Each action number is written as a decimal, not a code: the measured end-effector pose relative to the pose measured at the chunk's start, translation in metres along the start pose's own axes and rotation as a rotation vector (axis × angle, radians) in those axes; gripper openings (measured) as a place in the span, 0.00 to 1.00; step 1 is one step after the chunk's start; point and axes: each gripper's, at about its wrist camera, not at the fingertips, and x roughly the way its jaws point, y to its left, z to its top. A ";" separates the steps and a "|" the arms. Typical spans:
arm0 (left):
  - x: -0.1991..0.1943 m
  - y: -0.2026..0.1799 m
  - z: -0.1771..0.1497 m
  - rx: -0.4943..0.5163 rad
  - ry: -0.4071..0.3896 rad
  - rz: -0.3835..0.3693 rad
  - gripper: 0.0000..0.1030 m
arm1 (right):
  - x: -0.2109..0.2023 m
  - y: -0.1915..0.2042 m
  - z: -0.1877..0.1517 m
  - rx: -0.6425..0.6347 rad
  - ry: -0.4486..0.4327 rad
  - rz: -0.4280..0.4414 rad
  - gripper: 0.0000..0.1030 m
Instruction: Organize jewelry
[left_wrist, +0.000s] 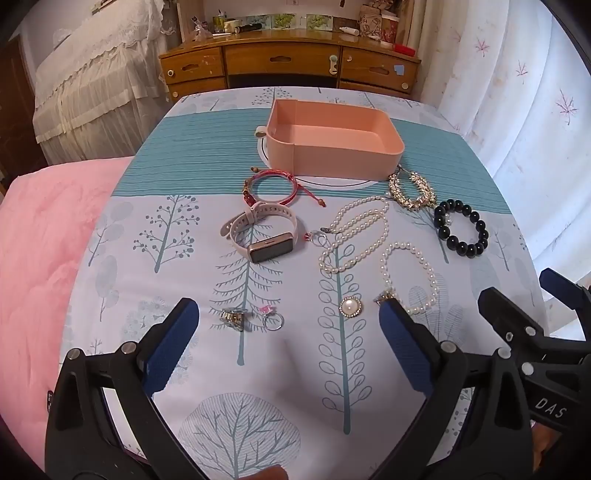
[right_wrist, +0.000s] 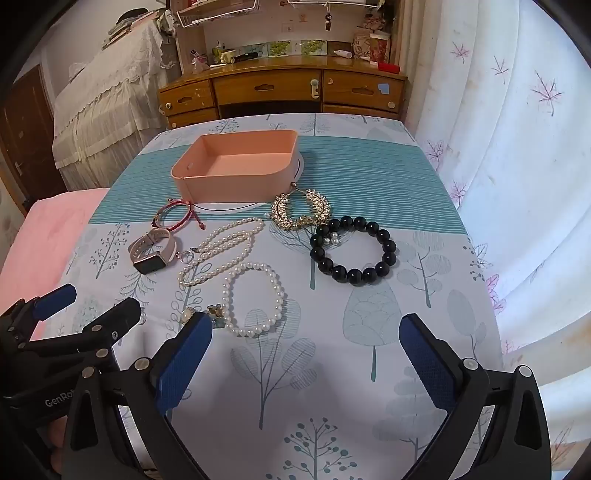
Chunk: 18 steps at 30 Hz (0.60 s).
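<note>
My work surface is a bed spread with a tree-print sheet (left_wrist: 258, 369) crossed by a teal striped band. Far back sits a pink open box (left_wrist: 334, 144) on a white round mat (left_wrist: 332, 184). Nearer me lie a red cord bracelet (left_wrist: 271, 190), a pink smartwatch (left_wrist: 260, 236), a pearl necklace (left_wrist: 354, 236), a pearl bracelet (right_wrist: 255, 301), a gold leaf bracelet (right_wrist: 300, 210) and a black bead bracelet (right_wrist: 352, 249) — plus a pearl brooch (left_wrist: 351, 306) and two rings (left_wrist: 255, 319).
</note>
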 end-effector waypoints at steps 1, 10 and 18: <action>0.000 0.000 0.000 -0.001 0.002 -0.002 0.95 | 0.000 0.000 0.000 -0.001 0.001 0.000 0.99; 0.000 0.000 0.000 -0.006 -0.009 -0.007 0.95 | 0.000 0.000 0.000 -0.002 0.010 -0.003 0.99; 0.001 0.002 -0.004 -0.008 -0.001 -0.010 0.95 | 0.000 0.001 -0.001 -0.006 0.008 -0.008 0.99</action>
